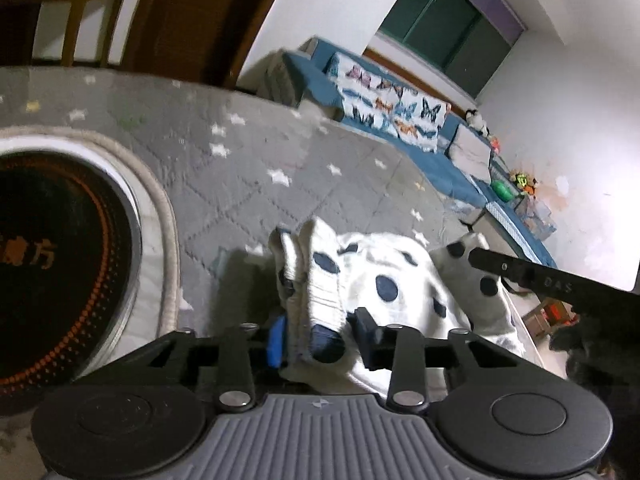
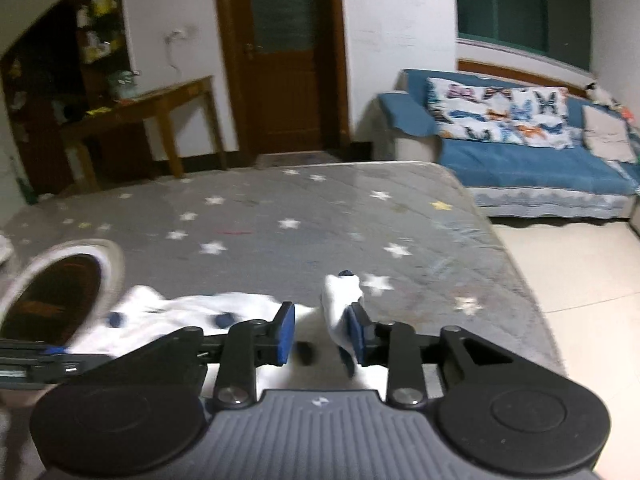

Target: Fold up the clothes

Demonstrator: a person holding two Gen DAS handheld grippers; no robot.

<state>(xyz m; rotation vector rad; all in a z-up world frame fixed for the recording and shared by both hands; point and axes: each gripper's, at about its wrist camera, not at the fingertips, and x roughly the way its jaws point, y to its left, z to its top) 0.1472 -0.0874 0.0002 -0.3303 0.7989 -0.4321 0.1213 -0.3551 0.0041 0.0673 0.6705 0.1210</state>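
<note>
Garment: a white garment with dark blue dots (image 1: 384,280) lies bunched on the grey star-print tabletop cover (image 1: 248,168), low and centre in the left wrist view; in the right wrist view the same cloth (image 2: 208,308) stretches along the lower left, blurred.

Left gripper: the left gripper (image 1: 320,338) sits at the bottom centre of its own view. Its jaws are clenched on a ribbed fold of the garment with a dark blue tip, which stands up between the blue pad and the black finger.

Right gripper: the right gripper (image 2: 322,334) is at the bottom centre of its view. Its jaws stand parted, with a raised flap of the white cloth lying against the inner face of the right-hand pad; the left pad is clear of it. In the left wrist view one black finger of this gripper (image 1: 520,270) reaches in from the right edge, over a dotted corner of the garment.

Round appliance: a black round cooker plate with a pale rim (image 1: 60,264) fills the left edge of the left wrist view, near the garment.

Background: a blue sofa (image 2: 532,164) with a butterfly-print pillow (image 2: 500,116) in the upper right; a wooden door (image 2: 284,56) at top centre; a wooden side table (image 2: 152,108) to its left.
</note>
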